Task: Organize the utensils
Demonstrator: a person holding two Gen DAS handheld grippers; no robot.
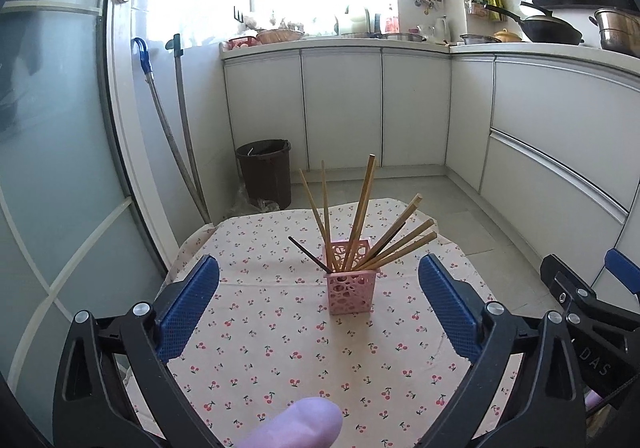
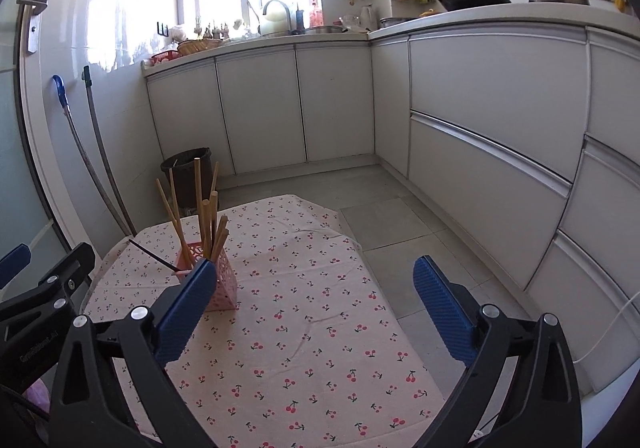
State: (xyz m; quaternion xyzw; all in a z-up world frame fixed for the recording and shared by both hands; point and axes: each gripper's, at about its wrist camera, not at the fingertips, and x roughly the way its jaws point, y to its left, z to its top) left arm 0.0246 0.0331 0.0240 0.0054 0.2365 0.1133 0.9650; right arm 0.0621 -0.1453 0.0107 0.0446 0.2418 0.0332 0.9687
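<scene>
A pink perforated holder (image 1: 352, 293) stands upright on the cherry-print tablecloth (image 1: 280, 360). Several wooden chopsticks (image 1: 362, 212) and one dark chopstick (image 1: 310, 254) fan out of it. My left gripper (image 1: 319, 280) is open, blue pads wide apart, with the holder ahead between them but untouched. In the right wrist view the holder (image 2: 224, 288) sits to the left, partly behind the left blue pad; the chopsticks (image 2: 206, 220) rise above it. My right gripper (image 2: 316, 280) is open over bare cloth (image 2: 304, 328), nothing between its fingers. A gloved fingertip (image 1: 308, 422) shows at the bottom.
The small table stands in a kitchen with white cabinets (image 2: 480, 128) to the right and back. A dark bin (image 1: 266, 172) and two mop handles (image 1: 180, 152) stand at the back left. The right gripper's body (image 1: 592, 312) shows at the right edge; grey floor (image 2: 400, 224) lies beyond.
</scene>
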